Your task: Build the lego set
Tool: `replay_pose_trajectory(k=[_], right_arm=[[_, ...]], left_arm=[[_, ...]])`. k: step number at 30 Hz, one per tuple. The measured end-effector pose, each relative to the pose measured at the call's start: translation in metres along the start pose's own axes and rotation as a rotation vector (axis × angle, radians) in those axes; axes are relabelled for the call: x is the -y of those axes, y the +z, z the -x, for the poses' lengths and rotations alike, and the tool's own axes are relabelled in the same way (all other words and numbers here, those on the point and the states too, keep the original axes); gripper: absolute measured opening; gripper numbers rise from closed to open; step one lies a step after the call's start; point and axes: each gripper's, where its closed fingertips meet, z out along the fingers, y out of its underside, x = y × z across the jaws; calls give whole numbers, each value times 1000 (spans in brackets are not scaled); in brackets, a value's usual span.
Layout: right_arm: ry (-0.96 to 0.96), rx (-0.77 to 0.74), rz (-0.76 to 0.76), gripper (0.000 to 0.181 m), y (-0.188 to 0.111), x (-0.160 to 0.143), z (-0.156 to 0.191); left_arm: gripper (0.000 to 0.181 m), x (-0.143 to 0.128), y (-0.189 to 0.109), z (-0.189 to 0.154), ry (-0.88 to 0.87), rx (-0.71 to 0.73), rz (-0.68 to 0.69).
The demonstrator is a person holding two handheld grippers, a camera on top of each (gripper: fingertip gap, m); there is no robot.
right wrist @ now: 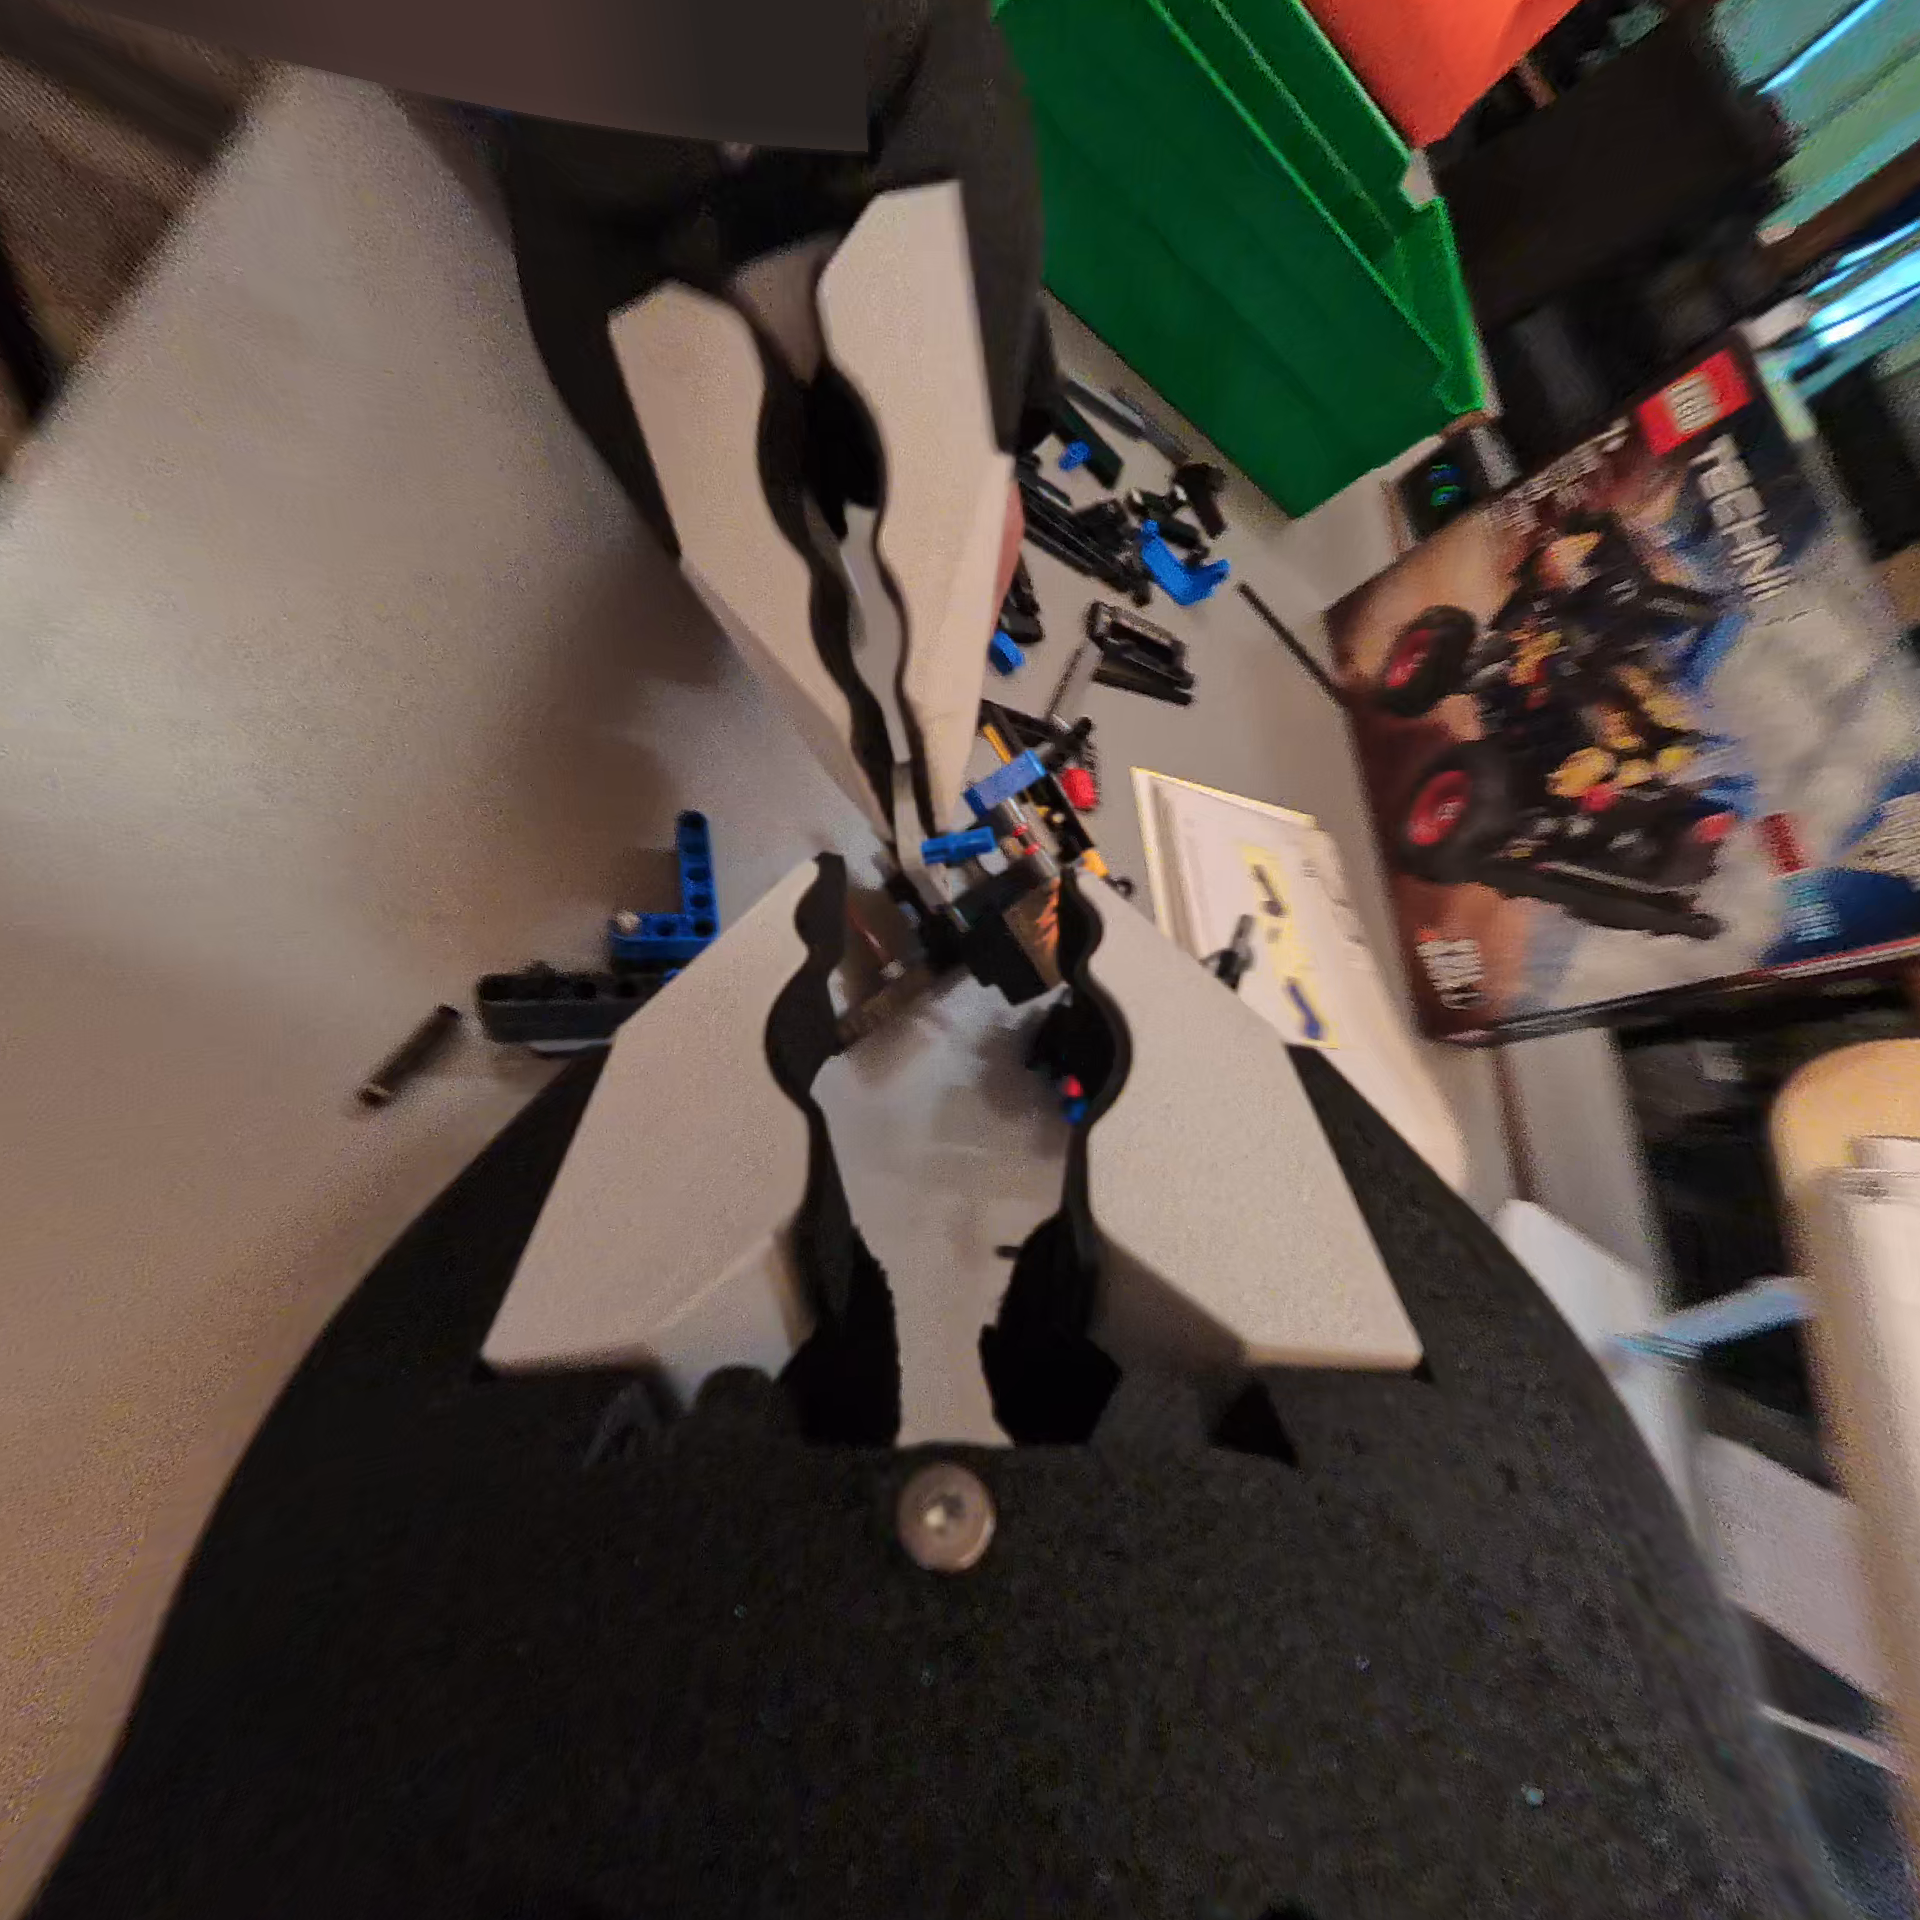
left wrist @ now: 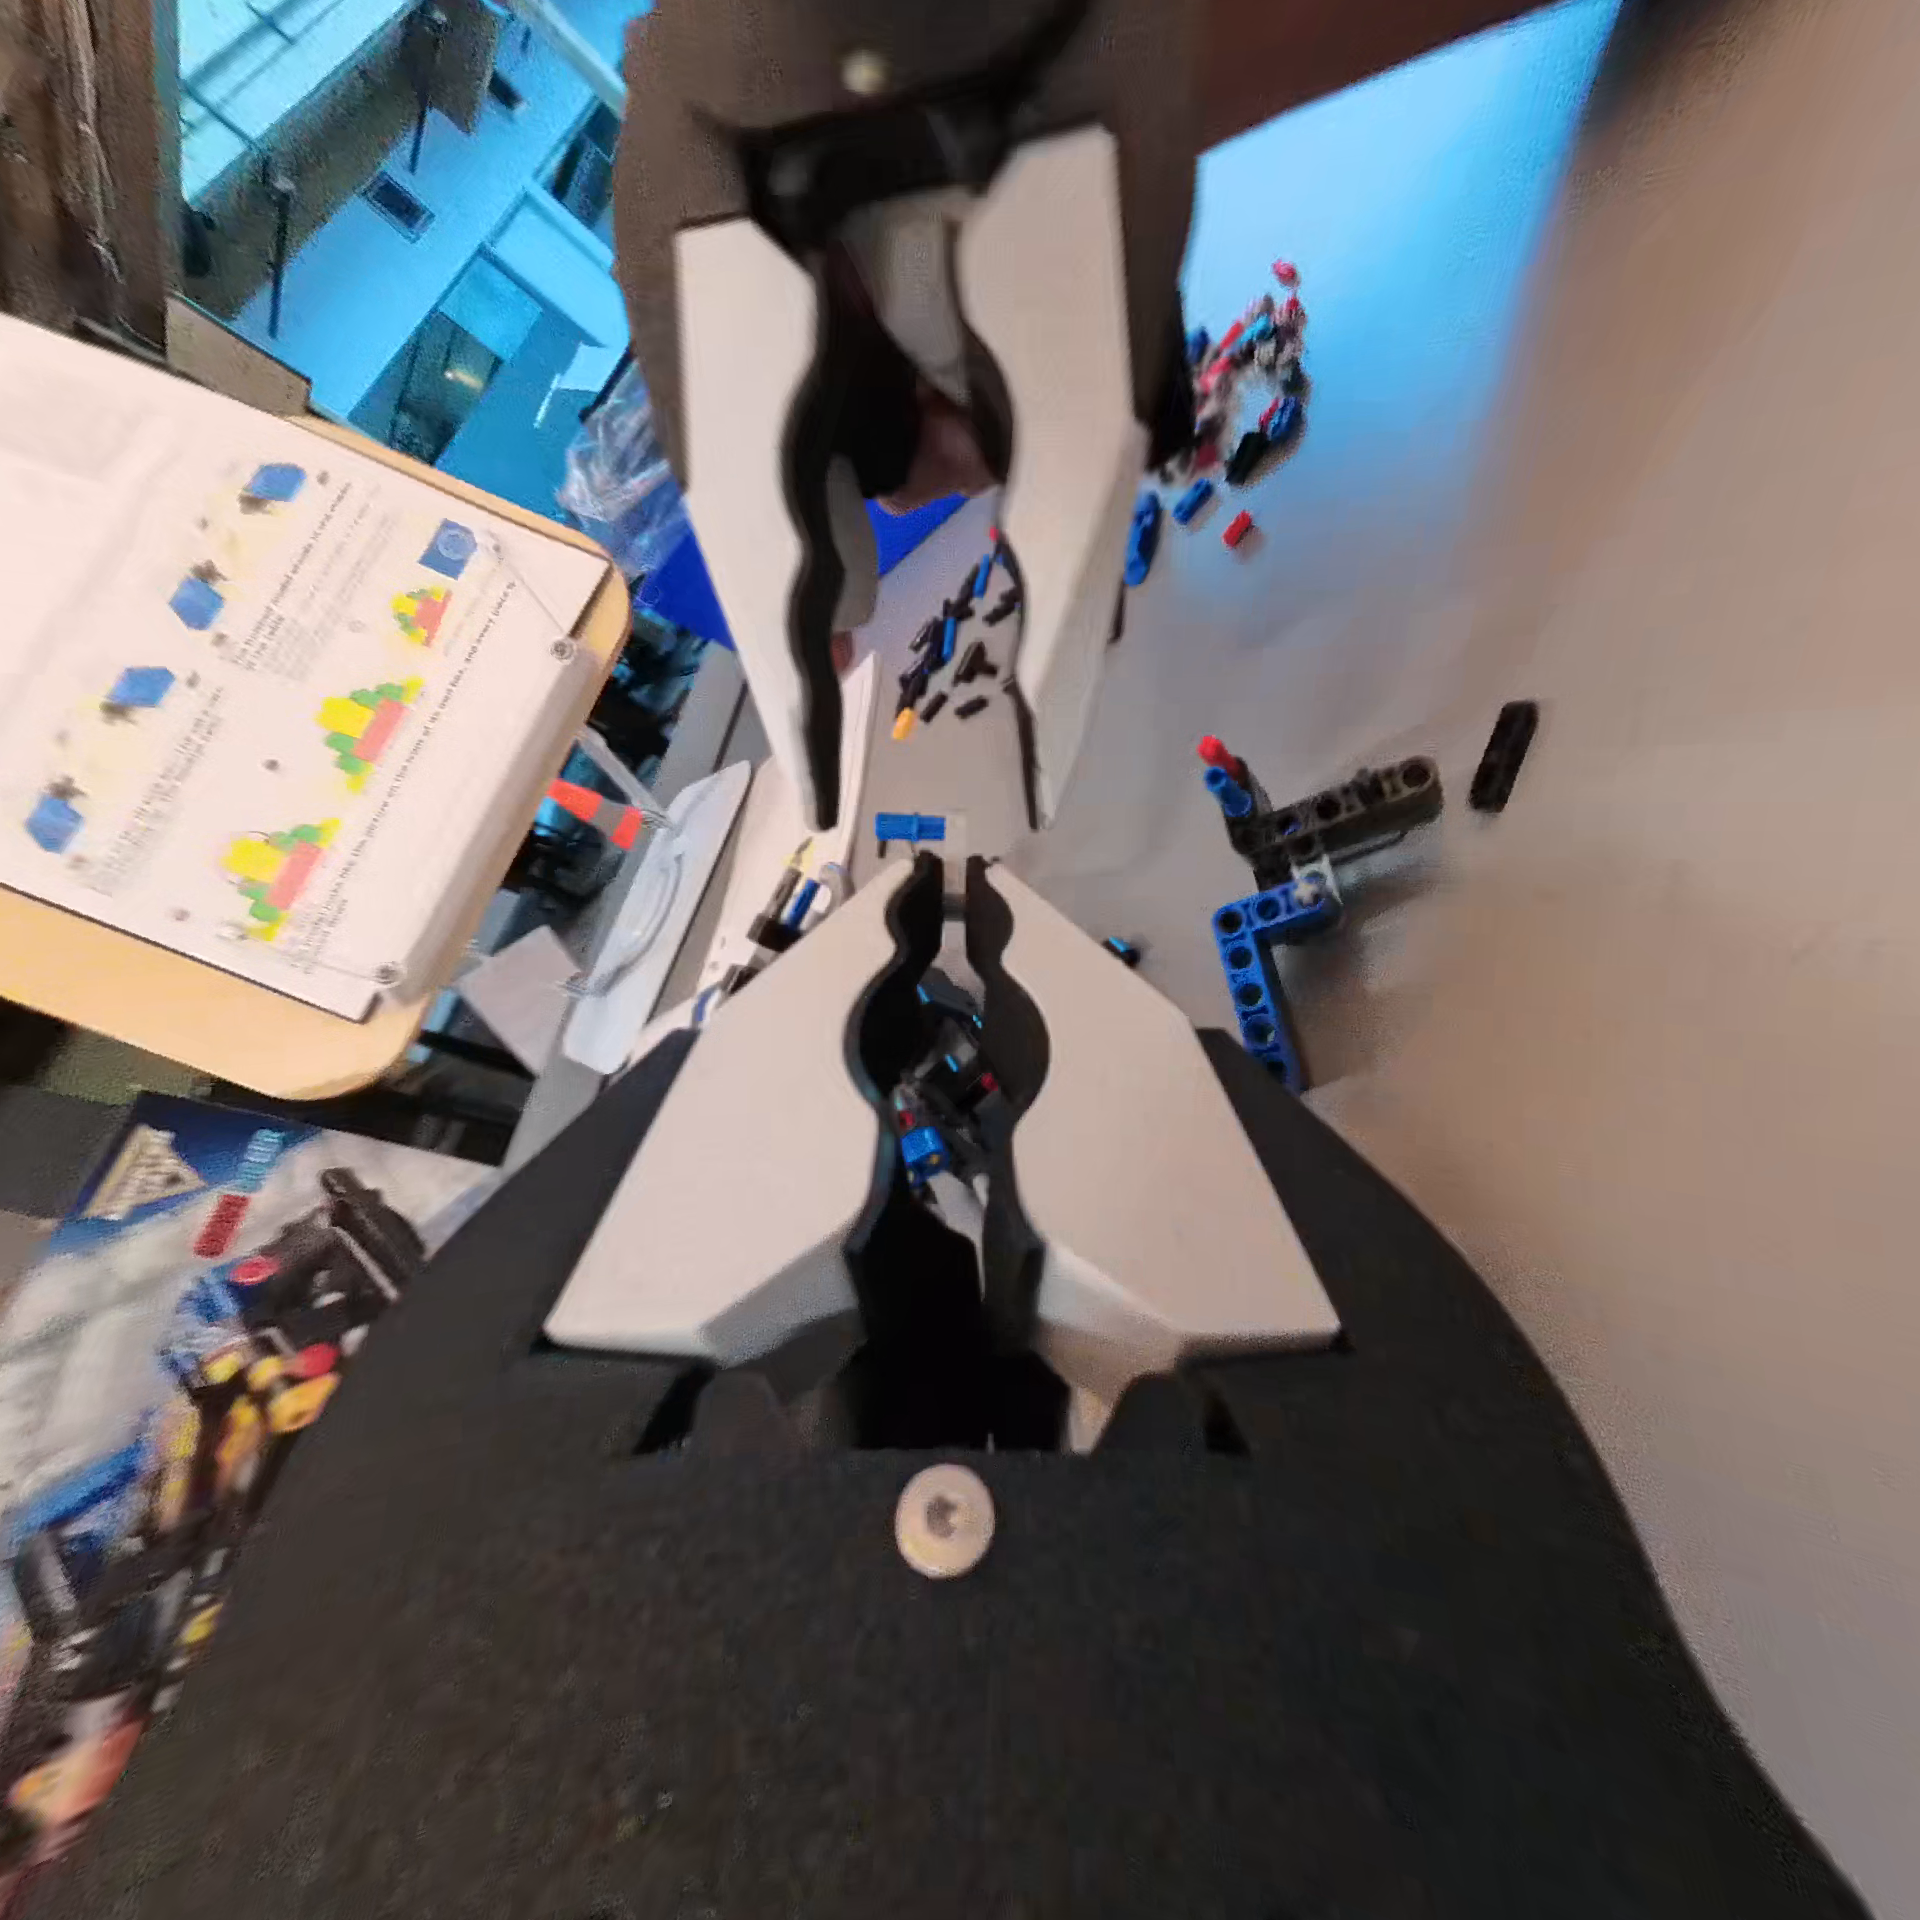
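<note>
Containers first: two green bins stand at the far edge of the pale surface, and their insides are out of sight from here. The lego box lies flat beside an open instruction booklet, flaps not visible, and the box is cut off at the frame edge in the left wrist view too. Nothing is sorted into trays; the parts lie loose, with a red, blue and black pile far out and a scatter of black and blue pieces closer in. Now the action: the left claw is pressed almost together, only a thin slit between its tips, and they sit right at a small blue pin. I cannot tell whether the pin is actually pinched. Facing it, the right claw has its fingers apart, with a dark, partly built assembly sitting between them; motion blur hides whether the pads press on it. Off to the side, a blue L-shaped beam joined to a black beam rests on the surface, with a lone black piece near it. A board carrying a printed sheet leans in at the left, too smeared to make out.
</note>
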Motion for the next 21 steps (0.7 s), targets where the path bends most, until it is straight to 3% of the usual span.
replay_pose_trajectory(k=[4,9,21], right_arm=[[-140,-101,68,37,6,2,-3],[-214,-93,101,20,9,0,5],[-242,-96,160,14,12,-6,5]], left_arm=[[2,1,0,-3,-87,-59,-10],[2,3,0,-6,-57,-57,-7],[2,-2,2,-5,24,-23,29]])
